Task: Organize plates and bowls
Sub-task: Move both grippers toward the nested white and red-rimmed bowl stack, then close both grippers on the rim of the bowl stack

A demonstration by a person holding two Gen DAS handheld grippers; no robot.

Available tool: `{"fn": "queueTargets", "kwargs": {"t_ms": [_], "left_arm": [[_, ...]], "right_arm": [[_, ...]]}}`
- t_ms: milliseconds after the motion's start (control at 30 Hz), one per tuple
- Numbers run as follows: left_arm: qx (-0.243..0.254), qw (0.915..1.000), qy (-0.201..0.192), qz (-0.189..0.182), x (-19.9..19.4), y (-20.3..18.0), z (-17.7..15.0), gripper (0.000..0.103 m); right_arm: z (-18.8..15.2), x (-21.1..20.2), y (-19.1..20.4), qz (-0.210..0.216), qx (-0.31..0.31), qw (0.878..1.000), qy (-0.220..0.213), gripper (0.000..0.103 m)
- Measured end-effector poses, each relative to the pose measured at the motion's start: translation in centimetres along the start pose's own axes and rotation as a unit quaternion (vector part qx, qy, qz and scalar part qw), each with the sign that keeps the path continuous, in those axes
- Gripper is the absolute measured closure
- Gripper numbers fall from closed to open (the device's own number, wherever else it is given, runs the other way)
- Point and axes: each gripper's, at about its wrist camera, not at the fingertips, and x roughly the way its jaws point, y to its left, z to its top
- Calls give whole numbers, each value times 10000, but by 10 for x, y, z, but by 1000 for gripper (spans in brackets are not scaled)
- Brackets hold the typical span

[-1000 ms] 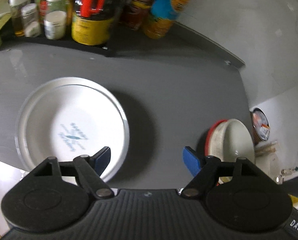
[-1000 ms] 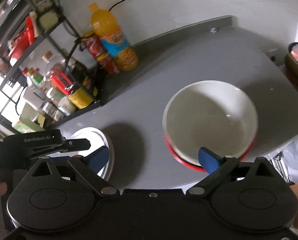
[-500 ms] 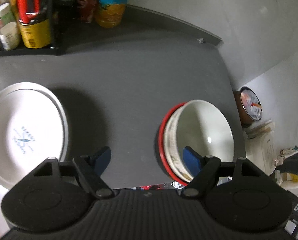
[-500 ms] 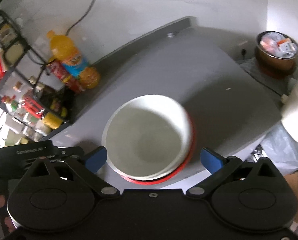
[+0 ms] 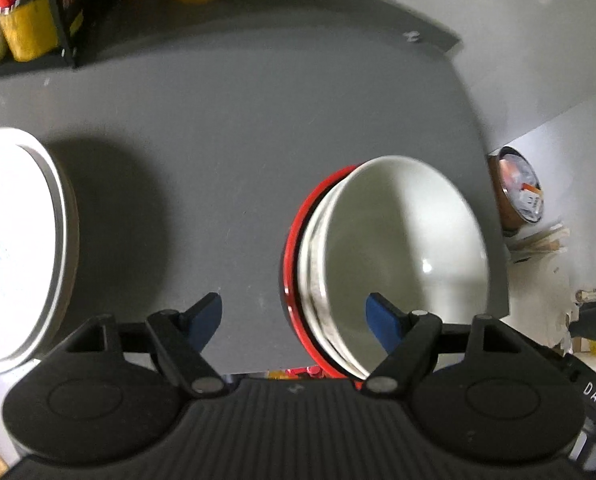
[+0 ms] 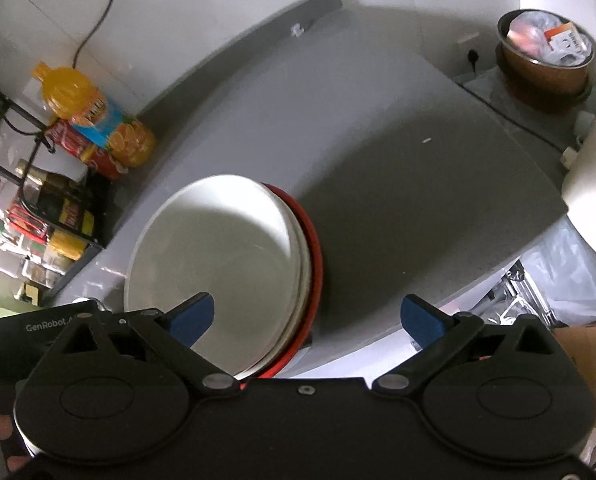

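A white bowl sits nested in a stack whose lowest piece is a red bowl, near the front edge of the grey counter. My left gripper is open above the stack's left rim, with its right finger over the white bowl. A white plate with a blue mark lies at the far left. In the right wrist view the same white bowl and red bowl lie low left. My right gripper is open, its left finger over the bowl and its right finger over bare counter.
A black wire rack with jars and tins stands at the back left, beside an orange juice bottle and a red can. A brown pot full of packets sits off the counter's right end. The counter drops off at the front.
Both views have swung to the right: the plate has slid to the left edge and the bowl stack has come to the centre of the left view. Both grippers stay open.
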Motion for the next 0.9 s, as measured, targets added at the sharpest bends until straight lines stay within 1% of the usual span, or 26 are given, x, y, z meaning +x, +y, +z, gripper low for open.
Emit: {"fn": "queueTargets", "kwargs": {"t_ms": [100, 200, 267, 333, 367, 400, 467, 500, 533, 567, 600, 633, 667, 733, 833, 900], "left_arm": [[-163, 9998, 105, 3, 13, 6, 2, 25], [-302, 9994, 140, -16, 21, 10, 5, 25], [-380, 9992, 148, -54, 27, 12, 6, 26], [-439, 9988, 158, -115, 32, 15, 6, 26], [-476, 9986, 181, -113, 35, 15, 7, 28], [-537, 9983, 203, -115, 39, 16, 8, 28], [-605, 9976, 241, -249, 43, 16, 8, 30], [-633, 9971, 262, -317, 45, 16, 9, 31], [-662, 9967, 282, -366, 47, 16, 9, 35], [-678, 9965, 313, -387, 49, 16, 9, 39], [-705, 9960, 363, -401, 52, 16, 9, 43], [-747, 9953, 433, -437, 55, 17, 9, 50], [-784, 9943, 513, -500, 59, 19, 9, 57], [-834, 9922, 664, -641, 63, 21, 8, 63], [-950, 9907, 663, -711, 63, 26, 7, 65], [-994, 9905, 617, -718, 60, 29, 6, 65]], "right_arm": [[5, 16, -6, -2, 12, 9999, 171, 8], [10, 31, -8, 28, -39, 9995, 323, 18], [14, 39, -9, 59, -80, 9991, 401, 22], [19, 48, -10, 73, -100, 9988, 481, 29], [21, 52, -10, 85, -110, 9985, 528, 31], [24, 57, -10, 106, -139, 9981, 587, 35], [27, 64, -8, 147, -214, 9973, 684, 42], [28, 68, -8, 172, -251, 9968, 736, 46], [29, 71, -7, 204, -291, 9962, 793, 52], [30, 75, -6, 223, -334, 9955, 857, 55], [30, 78, -6, 233, -370, 9948, 914, 61], [31, 81, -5, 257, -404, 9942, 964, 65], [31, 82, -5, 321, -422, 9937, 991, 65], [34, 83, -5, 325, -488, 9929, 1036, 65], [39, 83, -9, 447, -533, 9919, 1061, 69], [42, 83, -7, 480, -619, 9906, 1123, 69]]}}
